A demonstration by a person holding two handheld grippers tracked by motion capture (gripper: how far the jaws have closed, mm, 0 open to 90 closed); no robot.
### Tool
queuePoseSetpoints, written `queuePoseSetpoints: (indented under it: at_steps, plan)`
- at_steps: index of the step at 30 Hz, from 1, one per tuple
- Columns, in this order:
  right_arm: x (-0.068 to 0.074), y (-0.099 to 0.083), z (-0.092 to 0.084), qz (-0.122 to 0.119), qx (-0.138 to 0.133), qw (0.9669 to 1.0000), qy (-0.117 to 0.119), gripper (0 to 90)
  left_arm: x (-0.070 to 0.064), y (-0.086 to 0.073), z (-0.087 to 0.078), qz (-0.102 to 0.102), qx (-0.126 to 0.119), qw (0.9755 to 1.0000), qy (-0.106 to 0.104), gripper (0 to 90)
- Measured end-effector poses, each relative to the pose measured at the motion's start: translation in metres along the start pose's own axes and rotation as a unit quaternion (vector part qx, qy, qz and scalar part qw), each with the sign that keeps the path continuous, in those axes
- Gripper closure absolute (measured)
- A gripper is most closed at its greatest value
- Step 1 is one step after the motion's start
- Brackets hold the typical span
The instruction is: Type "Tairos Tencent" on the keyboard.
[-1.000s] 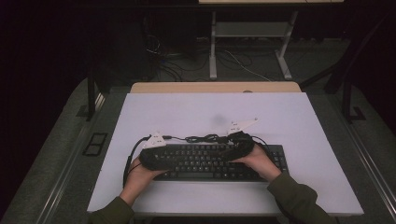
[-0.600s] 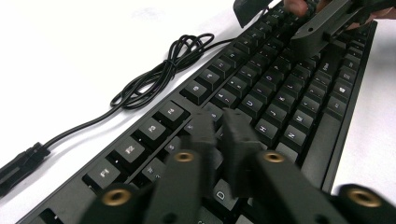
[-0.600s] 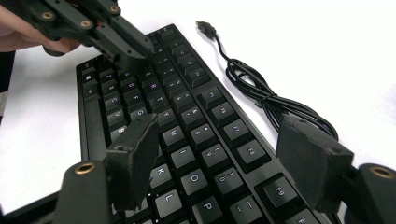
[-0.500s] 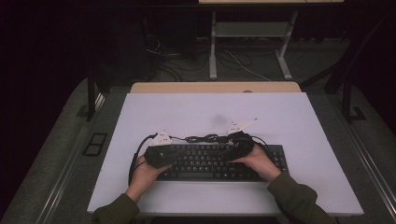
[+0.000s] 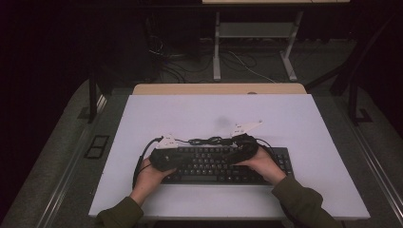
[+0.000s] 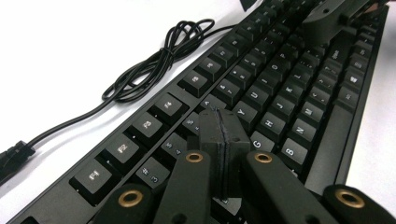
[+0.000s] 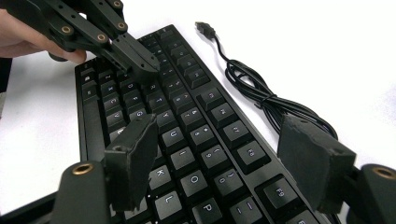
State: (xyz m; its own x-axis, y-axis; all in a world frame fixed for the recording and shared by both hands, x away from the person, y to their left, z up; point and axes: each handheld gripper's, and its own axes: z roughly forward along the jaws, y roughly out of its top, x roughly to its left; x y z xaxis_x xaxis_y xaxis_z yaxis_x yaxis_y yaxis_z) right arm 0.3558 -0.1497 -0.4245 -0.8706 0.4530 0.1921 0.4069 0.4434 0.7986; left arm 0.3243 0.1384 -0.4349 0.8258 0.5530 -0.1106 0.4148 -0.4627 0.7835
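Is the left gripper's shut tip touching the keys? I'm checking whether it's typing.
Cannot tell. In the left gripper view the left gripper overlaps the keyboard, showing neither contact nor gap.

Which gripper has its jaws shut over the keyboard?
The left gripper: its two jaws are pressed flat together, tip over the keyboard's number and letter rows. The right gripper has its jaws spread wide apart above the keys, nothing between them.

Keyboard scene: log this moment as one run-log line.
left gripper: shut, empty, tips over keyboard | right gripper: open above keys | cable: coiled behind keyboard | table: white
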Motion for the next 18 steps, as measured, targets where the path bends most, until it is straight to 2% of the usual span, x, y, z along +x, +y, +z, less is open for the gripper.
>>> queuePoseSetpoints:
  at_steps: [18]
  plan:
    - [0.0001, 0.0003, 0.0001, 0.000, 0.000, 1.0000, -0.001, 28.2, 0.0001, -0.0018, 0.0034, 0.002, 0.014, 0.9999, 0.001, 88.9]
